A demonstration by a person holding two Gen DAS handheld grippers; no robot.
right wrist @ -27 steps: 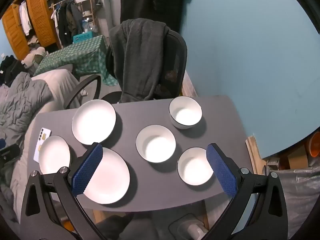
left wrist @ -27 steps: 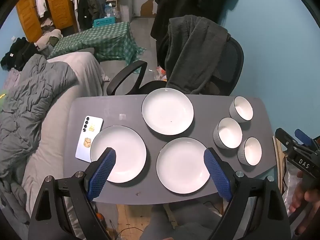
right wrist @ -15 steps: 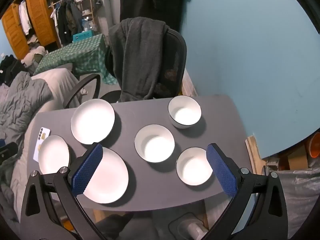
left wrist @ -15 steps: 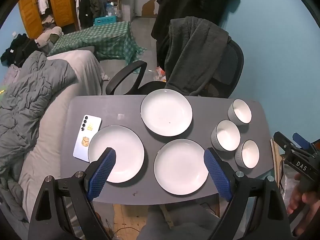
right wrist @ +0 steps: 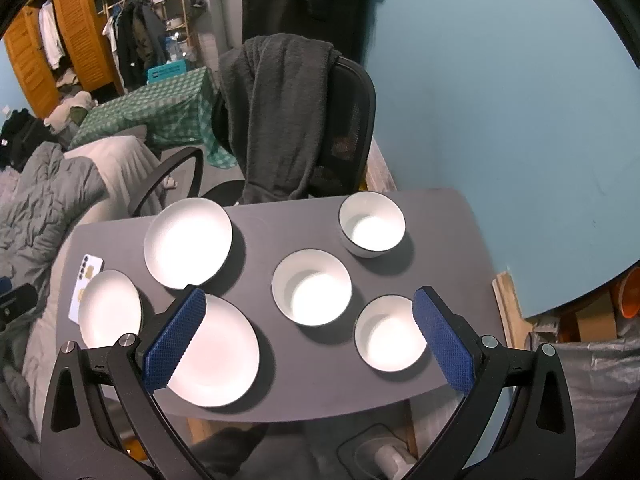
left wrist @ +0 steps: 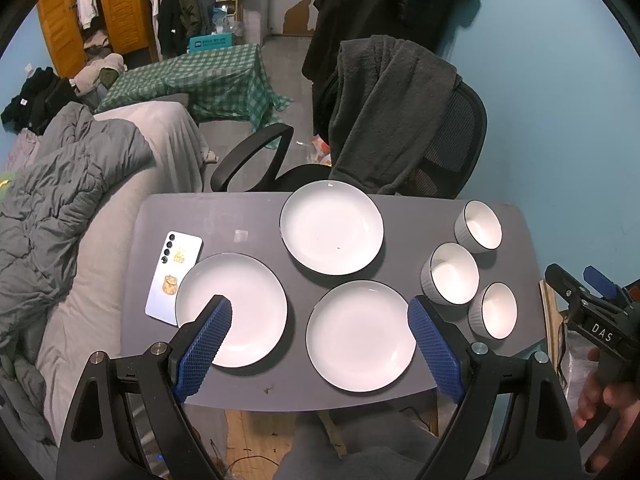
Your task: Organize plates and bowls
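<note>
I see a grey worktop (left wrist: 256,216) by a blue wall (left wrist: 560,100); left claw (left wrist: 318,344) and right claw (right wrist: 308,336) both released, holding nothing.

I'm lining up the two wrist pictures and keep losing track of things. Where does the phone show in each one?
Left wrist view: the phone lies face down on the table's left part, touching the left plate's rim.
Right wrist view: the phone sits at the far left, partly hidden behind the same plate.
Shared landmark: the chair draped with a dark garment behind the table.
</note>
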